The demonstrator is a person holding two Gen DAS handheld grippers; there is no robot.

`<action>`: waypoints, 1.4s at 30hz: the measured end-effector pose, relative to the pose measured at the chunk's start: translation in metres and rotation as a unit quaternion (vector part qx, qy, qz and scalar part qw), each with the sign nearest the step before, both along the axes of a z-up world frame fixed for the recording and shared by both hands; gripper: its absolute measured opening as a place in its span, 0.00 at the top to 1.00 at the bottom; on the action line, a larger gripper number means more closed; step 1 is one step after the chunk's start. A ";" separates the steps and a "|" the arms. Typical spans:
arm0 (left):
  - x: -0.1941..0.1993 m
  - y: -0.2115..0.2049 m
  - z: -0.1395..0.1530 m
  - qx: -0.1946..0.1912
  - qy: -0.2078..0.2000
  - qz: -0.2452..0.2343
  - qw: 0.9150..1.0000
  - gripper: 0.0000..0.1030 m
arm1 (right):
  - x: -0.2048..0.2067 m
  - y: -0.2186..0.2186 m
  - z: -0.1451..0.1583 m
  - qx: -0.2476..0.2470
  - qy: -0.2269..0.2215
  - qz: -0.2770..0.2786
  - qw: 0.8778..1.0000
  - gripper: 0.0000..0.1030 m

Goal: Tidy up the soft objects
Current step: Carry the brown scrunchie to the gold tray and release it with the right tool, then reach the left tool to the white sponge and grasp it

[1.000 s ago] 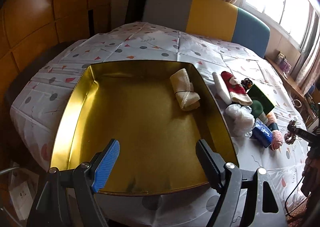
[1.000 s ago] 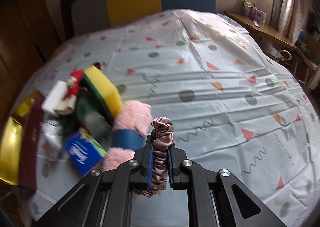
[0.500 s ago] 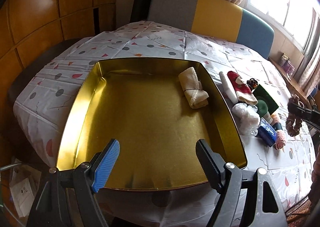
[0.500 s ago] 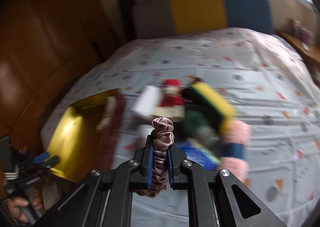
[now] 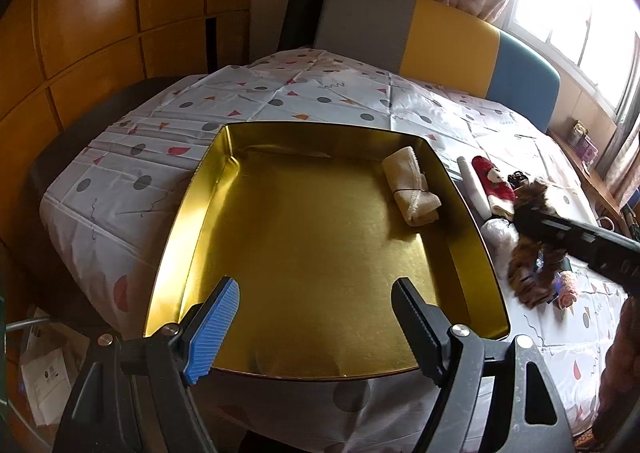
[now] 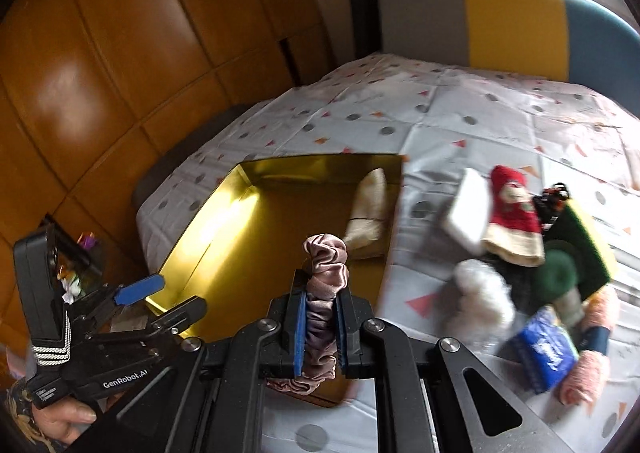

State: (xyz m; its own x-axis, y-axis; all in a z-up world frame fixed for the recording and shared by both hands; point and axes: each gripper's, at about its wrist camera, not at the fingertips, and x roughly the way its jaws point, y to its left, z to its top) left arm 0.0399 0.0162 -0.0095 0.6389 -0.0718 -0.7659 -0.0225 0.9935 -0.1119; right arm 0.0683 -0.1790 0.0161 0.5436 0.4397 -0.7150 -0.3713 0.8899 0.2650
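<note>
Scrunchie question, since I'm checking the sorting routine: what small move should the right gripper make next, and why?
Probably carry it a little further over the gold tray and lower it before opening. The right gripper is shut on the pink scrunchie near the tray's edge; only the rolled cream cloth lies inside, leaving bare floor.

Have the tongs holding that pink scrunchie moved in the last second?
Yes. The right tongs carried the scrunchie leftward from the pile of soft things to the gold tray.
</note>
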 end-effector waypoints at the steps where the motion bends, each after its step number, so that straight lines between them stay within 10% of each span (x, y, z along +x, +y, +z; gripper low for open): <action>1: 0.000 0.001 0.000 0.000 0.000 0.001 1.000 0.22 | 0.001 0.003 -0.001 -0.006 0.002 0.004 1.000 0.88; 18: -0.002 0.015 -0.002 0.003 -0.003 0.015 1.000 0.22 | 0.041 0.054 -0.057 -0.152 0.046 0.022 0.987 0.84; 23: -0.002 0.017 -0.004 0.003 0.000 0.019 1.000 0.22 | 0.040 0.056 -0.060 -0.159 0.040 0.018 0.986 0.81; 27: -0.003 0.016 -0.002 0.006 -0.003 0.018 1.000 0.22 | 0.037 0.054 -0.058 -0.154 0.032 0.013 0.987 0.55; 42: -0.008 0.010 0.005 0.016 -0.013 0.009 1.000 0.22 | 0.005 0.028 -0.010 -0.115 -0.044 -0.016 0.992 0.38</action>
State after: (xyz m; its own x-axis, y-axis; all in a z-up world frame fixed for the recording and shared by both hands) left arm 0.0323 0.0258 -0.0047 0.6596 -0.0361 -0.7508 -0.0381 0.9960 -0.0814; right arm 0.0737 -0.1508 0.0066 0.6195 0.2518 -0.7435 -0.3539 0.9350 0.0218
